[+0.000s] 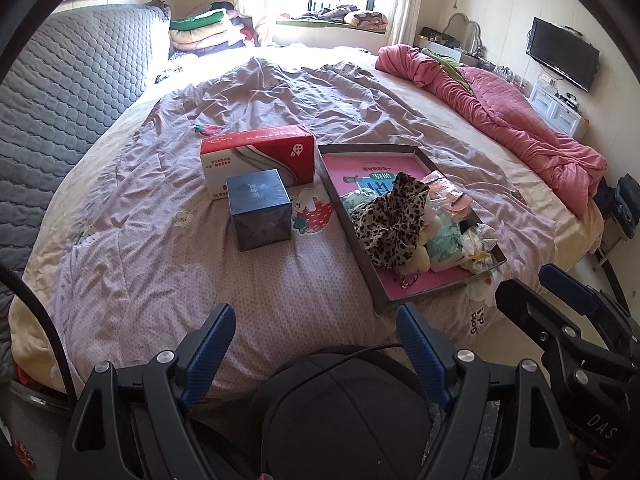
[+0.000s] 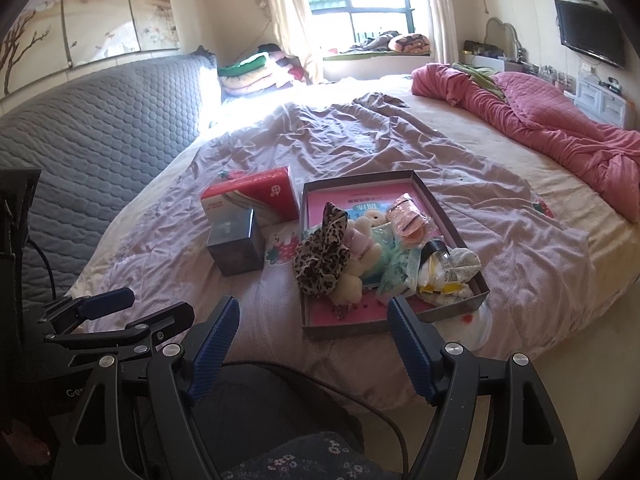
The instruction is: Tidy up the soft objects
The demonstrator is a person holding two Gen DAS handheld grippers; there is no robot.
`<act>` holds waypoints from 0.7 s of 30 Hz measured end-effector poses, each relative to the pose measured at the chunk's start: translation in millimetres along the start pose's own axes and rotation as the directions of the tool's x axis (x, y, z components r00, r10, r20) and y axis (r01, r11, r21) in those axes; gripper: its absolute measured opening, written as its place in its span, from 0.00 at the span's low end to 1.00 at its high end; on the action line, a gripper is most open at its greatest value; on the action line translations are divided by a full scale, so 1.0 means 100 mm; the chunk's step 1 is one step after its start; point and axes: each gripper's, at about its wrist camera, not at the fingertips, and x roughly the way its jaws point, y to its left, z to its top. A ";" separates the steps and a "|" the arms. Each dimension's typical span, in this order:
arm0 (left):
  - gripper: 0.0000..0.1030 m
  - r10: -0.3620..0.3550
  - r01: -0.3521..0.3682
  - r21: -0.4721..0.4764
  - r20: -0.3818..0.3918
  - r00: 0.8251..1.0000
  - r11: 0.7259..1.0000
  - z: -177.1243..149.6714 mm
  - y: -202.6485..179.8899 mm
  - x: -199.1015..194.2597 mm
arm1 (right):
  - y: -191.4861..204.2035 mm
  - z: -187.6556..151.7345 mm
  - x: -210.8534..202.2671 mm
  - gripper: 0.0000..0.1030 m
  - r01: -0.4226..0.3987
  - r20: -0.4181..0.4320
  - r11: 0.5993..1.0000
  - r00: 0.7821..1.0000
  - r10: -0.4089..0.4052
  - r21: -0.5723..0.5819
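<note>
Both grippers hover above the near edge of the bed (image 1: 280, 292); the left gripper (image 1: 316, 320) is spread wide and holds nothing; the right gripper (image 2: 312, 312) likewise; a shallow tray (image 1: 416, 152) on the bed's middle holds the soft objects: a leopard-print scrunchie (image 1: 390, 220), a plush toy (image 2: 352, 276), crumpled packets (image 2: 448, 272); left of the tray, a red tissue box (image 1: 260, 152) touches a dark blue box (image 1: 260, 208).

Legible markings
"DAS" on the right gripper (image 1: 560, 320) body; "Good" on the printed bedsheet (image 1: 478, 322); box lettering too small to read.
</note>
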 end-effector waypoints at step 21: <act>0.80 0.017 -0.017 0.006 -0.014 1.000 1.000 -0.04 0.00 0.07 | -0.03 -0.01 0.03 0.75 -0.001 -0.013 1.000 1.000 0.001 0.020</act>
